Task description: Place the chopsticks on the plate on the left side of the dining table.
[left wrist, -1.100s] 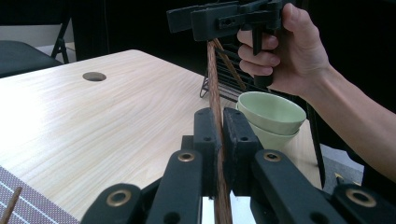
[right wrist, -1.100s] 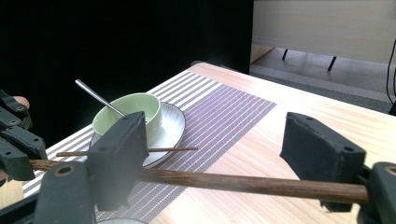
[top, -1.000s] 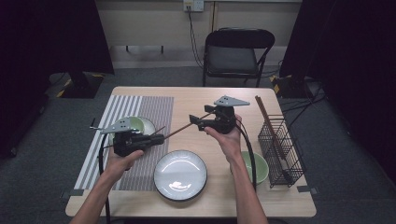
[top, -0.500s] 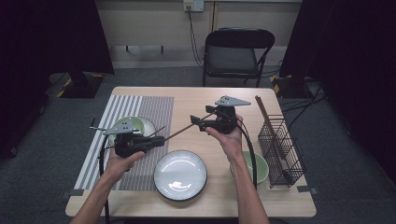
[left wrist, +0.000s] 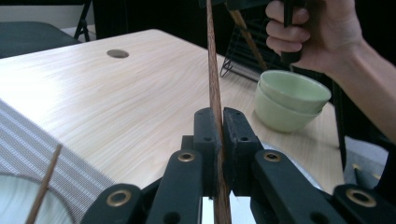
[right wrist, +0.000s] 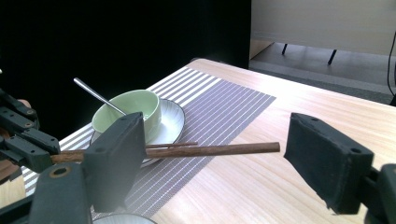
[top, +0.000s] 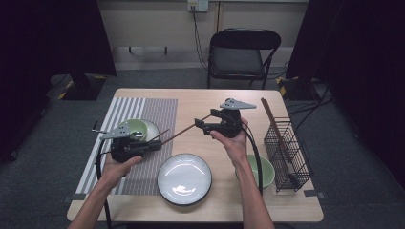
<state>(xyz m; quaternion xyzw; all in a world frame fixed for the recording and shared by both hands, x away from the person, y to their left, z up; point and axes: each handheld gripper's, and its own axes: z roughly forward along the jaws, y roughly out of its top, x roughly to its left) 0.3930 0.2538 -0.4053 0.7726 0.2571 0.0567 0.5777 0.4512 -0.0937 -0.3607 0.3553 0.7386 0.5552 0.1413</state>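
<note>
My left gripper (top: 155, 143) (left wrist: 219, 126) is shut on a brown chopstick (top: 181, 131) (left wrist: 212, 70) (right wrist: 210, 150) and holds it above the table, slanting toward the other hand. My right gripper (top: 200, 126) (right wrist: 215, 142) stands open at that chopstick's far end. The tip lies between its jaws, and neither pad touches it. A second, thinner chopstick (right wrist: 173, 144) (left wrist: 44, 186) rests on the rim of the small plate under a green bowl (top: 133, 128) (right wrist: 128, 109). A spoon (right wrist: 95, 95) stands in that bowl.
A striped placemat (top: 153, 109) covers the table's left side. A white plate (top: 185, 178) lies near the front edge. Stacked green bowls (top: 262, 167) (left wrist: 289, 98) sit by my right forearm. A wire rack (top: 286, 152) with more chopsticks (top: 270, 117) stands at the right. A chair (top: 239, 52) stands behind the table.
</note>
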